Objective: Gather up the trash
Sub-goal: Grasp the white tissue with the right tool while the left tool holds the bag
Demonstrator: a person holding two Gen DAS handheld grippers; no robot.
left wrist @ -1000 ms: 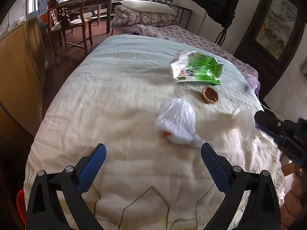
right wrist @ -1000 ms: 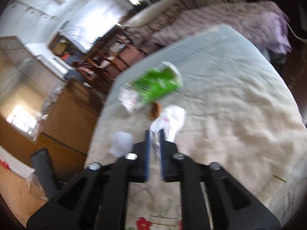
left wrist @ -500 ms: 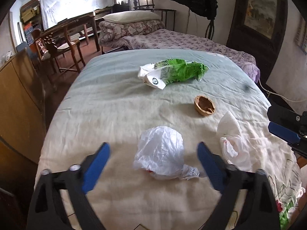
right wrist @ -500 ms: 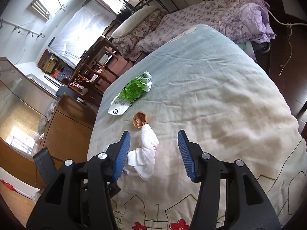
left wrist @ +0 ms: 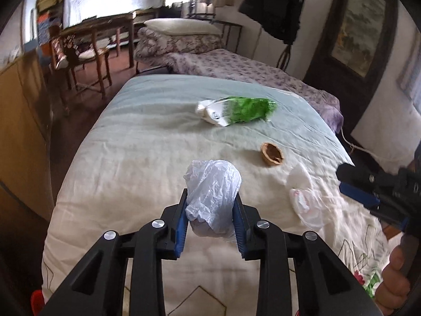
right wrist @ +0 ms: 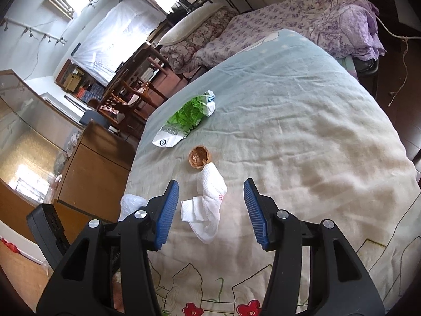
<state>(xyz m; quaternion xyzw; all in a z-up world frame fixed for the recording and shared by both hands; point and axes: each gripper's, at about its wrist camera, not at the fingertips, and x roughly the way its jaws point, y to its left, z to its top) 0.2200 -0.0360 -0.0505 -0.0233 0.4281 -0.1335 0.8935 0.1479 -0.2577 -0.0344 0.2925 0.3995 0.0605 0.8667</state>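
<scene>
My left gripper (left wrist: 210,205) is shut on a crumpled white plastic bag (left wrist: 213,194), just above the cream bedcover (left wrist: 131,171). My right gripper (right wrist: 210,202) is open, its blue pads either side of a crumpled white tissue (right wrist: 208,208) that lies on the cover. The tissue also shows in the left wrist view (left wrist: 302,197), with the right gripper (left wrist: 368,192) beside it. A brown walnut shell (right wrist: 199,156) lies just beyond the tissue. A green and white snack bag (right wrist: 188,117) lies farther out; it also shows in the left wrist view (left wrist: 236,110).
A purple floral bed (left wrist: 236,65) with a pillow (left wrist: 181,26) stands behind the cover. A wooden chair (left wrist: 81,52) and table are at the far left, a wooden cabinet (right wrist: 92,163) along the left side. A cable (right wrist: 394,52) lies on the floor at right.
My left gripper moved in and shut on the plastic bag, which was lying free between its open fingers. My right gripper stayed open around the tissue after letting it go a second ago.
</scene>
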